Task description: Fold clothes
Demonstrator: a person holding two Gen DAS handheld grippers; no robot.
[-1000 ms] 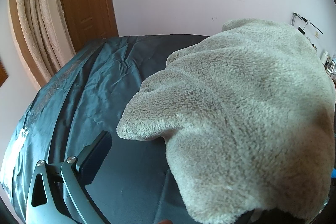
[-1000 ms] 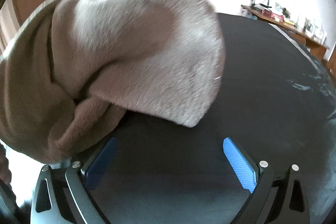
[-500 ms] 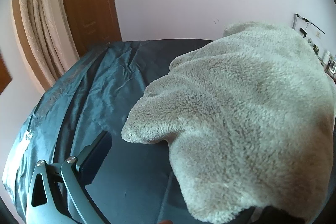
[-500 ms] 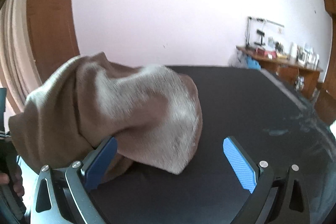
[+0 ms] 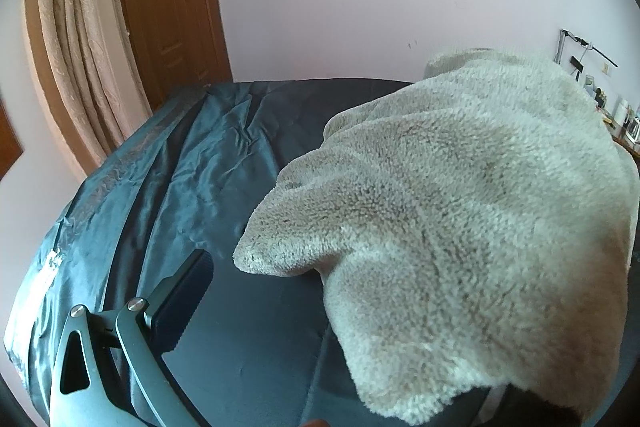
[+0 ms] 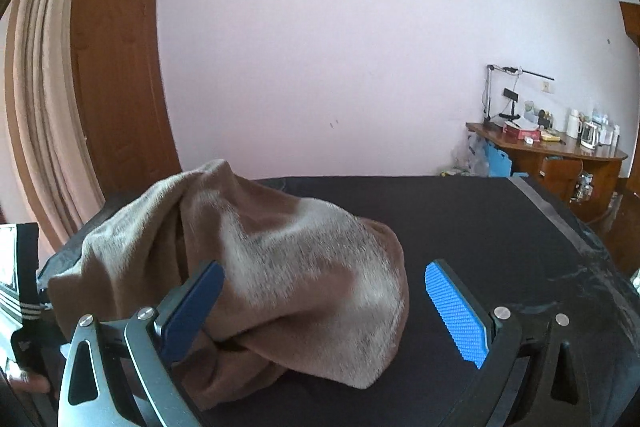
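A beige fleece garment (image 5: 460,207) fills the right half of the left wrist view, bunched and raised over the dark teal bed sheet (image 5: 192,163). It drapes over the right side of my left gripper (image 5: 316,291) and hides that finger. The left finger (image 5: 188,299) stands wide, with bare sheet beside it, so the jaws are apart. In the right wrist view the garment (image 6: 280,267) is a brown-grey heap at the left on the bed (image 6: 500,227). My right gripper (image 6: 324,307) is open just in front of it, and its blue pads (image 6: 456,311) hold nothing.
A curtain (image 5: 72,47) and a wooden door (image 5: 168,7) stand beyond the bed's left edge. A cluttered wooden desk (image 6: 548,151) is at the far right by the wall. A striped dark sleeve (image 6: 24,291) shows at the left edge. Bare sheet lies right of the garment.
The right gripper has drawn back and tilted up, so the garment now sits lower and smaller at its left. The left view tilted up slightly; the garment still hangs over it.
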